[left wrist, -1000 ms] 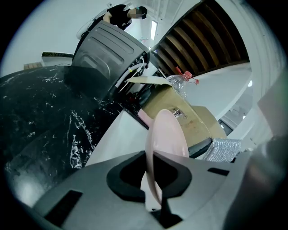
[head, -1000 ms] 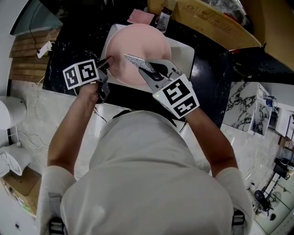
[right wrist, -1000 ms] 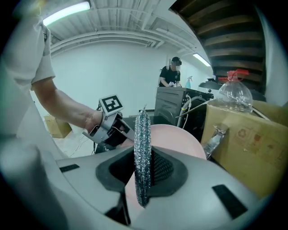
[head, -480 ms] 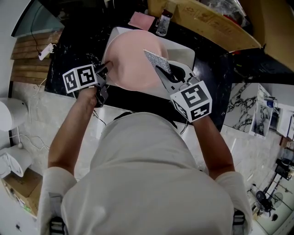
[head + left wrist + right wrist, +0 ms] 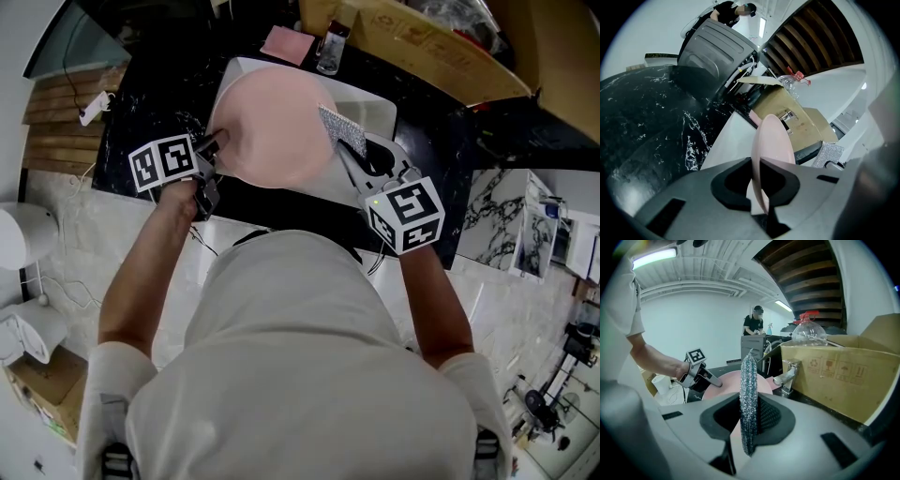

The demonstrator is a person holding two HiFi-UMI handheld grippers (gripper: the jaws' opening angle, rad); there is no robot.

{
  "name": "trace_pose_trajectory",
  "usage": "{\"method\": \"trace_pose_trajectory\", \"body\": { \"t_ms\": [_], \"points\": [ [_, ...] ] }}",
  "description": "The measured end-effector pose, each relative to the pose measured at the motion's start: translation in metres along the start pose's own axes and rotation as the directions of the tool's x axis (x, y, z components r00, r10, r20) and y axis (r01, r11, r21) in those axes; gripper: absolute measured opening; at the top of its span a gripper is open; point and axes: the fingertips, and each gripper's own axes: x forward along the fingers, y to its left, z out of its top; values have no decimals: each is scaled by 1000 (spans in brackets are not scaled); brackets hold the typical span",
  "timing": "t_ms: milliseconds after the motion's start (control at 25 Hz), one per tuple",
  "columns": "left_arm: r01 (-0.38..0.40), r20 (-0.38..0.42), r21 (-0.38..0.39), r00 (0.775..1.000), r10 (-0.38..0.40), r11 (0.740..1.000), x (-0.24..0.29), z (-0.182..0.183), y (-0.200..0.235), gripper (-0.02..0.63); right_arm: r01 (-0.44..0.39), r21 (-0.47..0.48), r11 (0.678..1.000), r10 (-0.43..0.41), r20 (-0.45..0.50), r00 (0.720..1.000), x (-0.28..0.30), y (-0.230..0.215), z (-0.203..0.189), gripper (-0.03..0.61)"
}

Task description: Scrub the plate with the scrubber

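Observation:
A pink plate [image 5: 272,127] is held tilted over the white sink [image 5: 380,111], its left rim clamped in my left gripper [image 5: 214,148]. Seen edge-on, the plate [image 5: 772,145] runs between that gripper's jaws [image 5: 757,187]. My right gripper [image 5: 345,150] is shut on a flat silver scrubber [image 5: 340,128], which stands at the plate's right rim. In the right gripper view the scrubber [image 5: 749,399] stands upright between the jaws [image 5: 749,427], with the plate [image 5: 726,383] and the left gripper [image 5: 701,376] behind it.
The sink sits in a black marble counter [image 5: 150,112]. A cardboard box [image 5: 422,42] stands behind it, with a chrome tap [image 5: 786,376], a small bottle [image 5: 328,52] and a pink cloth [image 5: 286,42]. A person [image 5: 754,324] stands far off.
My right gripper has carried the scrubber from the middle of the plate's face out to its right rim. The left gripper and the plate have barely moved.

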Motion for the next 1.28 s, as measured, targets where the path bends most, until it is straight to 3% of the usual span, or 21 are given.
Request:
{"method": "trace_pose_trajectory", "body": {
  "t_ms": [760,1280],
  "points": [
    [-51,-98,11,994,52,999,53,-11,9,28,90,81,993,-89,-6,996,-30,-23,-27,77],
    [-106,-179,34,978,111,994,98,-22,18,29,122,112,986,-118,-35,992,-44,-32,-41,77]
  ]
}}
